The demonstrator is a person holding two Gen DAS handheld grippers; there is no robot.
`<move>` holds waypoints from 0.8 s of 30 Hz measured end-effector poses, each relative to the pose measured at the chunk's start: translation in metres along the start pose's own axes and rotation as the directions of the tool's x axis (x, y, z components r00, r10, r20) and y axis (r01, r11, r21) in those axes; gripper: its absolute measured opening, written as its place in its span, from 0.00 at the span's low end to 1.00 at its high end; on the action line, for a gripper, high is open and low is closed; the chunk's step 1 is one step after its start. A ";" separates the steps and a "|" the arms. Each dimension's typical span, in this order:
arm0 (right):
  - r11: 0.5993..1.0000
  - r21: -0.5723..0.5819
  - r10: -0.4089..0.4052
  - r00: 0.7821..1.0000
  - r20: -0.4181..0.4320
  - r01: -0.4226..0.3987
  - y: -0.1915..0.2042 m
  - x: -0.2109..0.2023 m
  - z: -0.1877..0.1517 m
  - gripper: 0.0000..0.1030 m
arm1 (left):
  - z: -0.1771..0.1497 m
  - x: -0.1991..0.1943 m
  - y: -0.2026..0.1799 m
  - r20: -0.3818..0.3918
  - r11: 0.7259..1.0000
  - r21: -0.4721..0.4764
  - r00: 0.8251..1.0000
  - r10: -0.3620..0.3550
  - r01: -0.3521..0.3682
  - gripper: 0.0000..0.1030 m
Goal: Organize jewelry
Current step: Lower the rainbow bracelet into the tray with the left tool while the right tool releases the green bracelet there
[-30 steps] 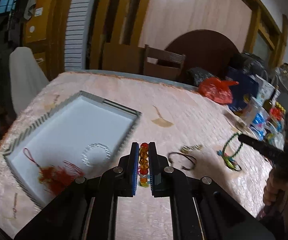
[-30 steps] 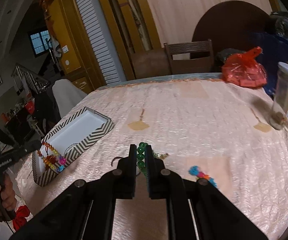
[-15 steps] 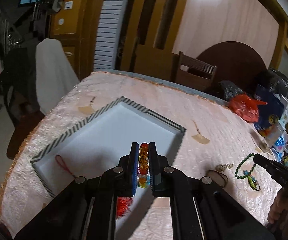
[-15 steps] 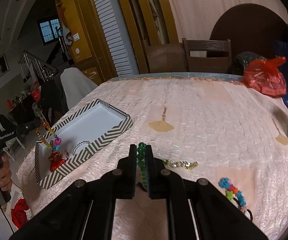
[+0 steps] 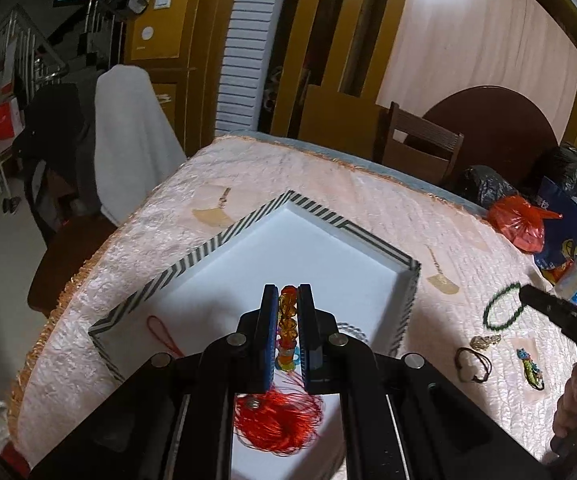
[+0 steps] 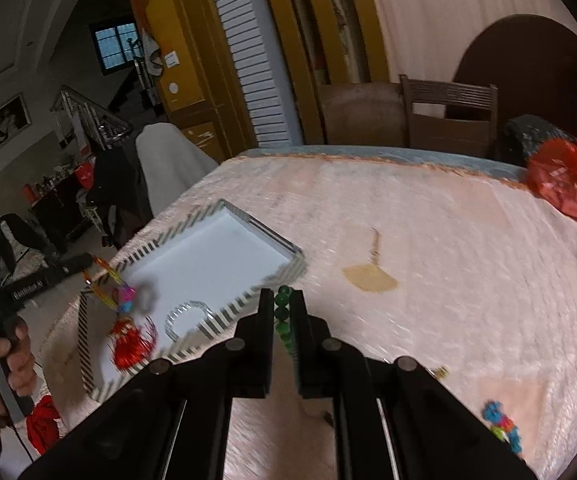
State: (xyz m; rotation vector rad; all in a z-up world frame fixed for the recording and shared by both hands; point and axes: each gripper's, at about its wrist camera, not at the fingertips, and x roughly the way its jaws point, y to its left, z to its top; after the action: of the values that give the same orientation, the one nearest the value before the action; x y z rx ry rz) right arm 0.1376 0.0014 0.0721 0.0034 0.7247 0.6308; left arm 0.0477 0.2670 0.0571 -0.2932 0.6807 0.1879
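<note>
Now amber bead strand between left fingers, over tray

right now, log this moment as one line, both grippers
left gripper: shut on amber bead strand, over striped tray | right gripper: shut on green bead bracelet, beside tray

A lived-in home dining room, pink-clothed table, wooden chair at twelve o'clock, staircase railing and framed picture at ten o'clock, shuttered door, plastic bags.
</note>
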 end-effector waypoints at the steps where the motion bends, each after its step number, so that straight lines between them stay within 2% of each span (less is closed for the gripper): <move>1: 1.000 -0.006 0.013 1.000 -0.003 -0.013 0.006 0.004 0.004 0.07 | 0.000 0.003 0.002 -0.007 1.000 -0.003 1.000 0.002 -0.002 0.20; 9: 0.989 -0.003 0.149 0.987 -0.055 -0.150 0.050 0.061 0.028 0.07 | -0.013 0.024 0.020 -0.055 0.998 -0.023 0.997 0.053 -0.054 0.20; 14: 0.984 -0.029 0.169 0.981 -0.098 -0.173 0.075 0.098 0.026 0.07 | -0.023 0.031 0.023 -0.073 0.996 -0.010 0.994 0.083 -0.084 0.20; 19: 0.988 -0.026 0.146 0.974 -0.171 -0.152 0.087 0.131 0.011 0.07 | -0.033 0.038 0.025 -0.100 0.995 -0.011 0.990 0.099 -0.101 0.20; 23: 0.986 -0.023 0.154 0.965 -0.212 -0.163 0.093 0.144 -0.005 0.07 | -0.036 0.040 0.032 -0.127 0.992 -0.031 0.985 0.120 -0.124 0.21; 24: 0.986 -0.011 0.160 0.964 -0.210 -0.166 0.092 0.145 -0.006 0.08 | -0.036 0.040 0.033 -0.133 0.991 -0.033 0.984 0.121 -0.126 0.24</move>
State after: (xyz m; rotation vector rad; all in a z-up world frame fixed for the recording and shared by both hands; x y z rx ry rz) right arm 0.1671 0.1536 -0.0021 -0.0306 0.9251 0.8078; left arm 0.0484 0.2891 -0.0023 -0.3052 0.8266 0.3038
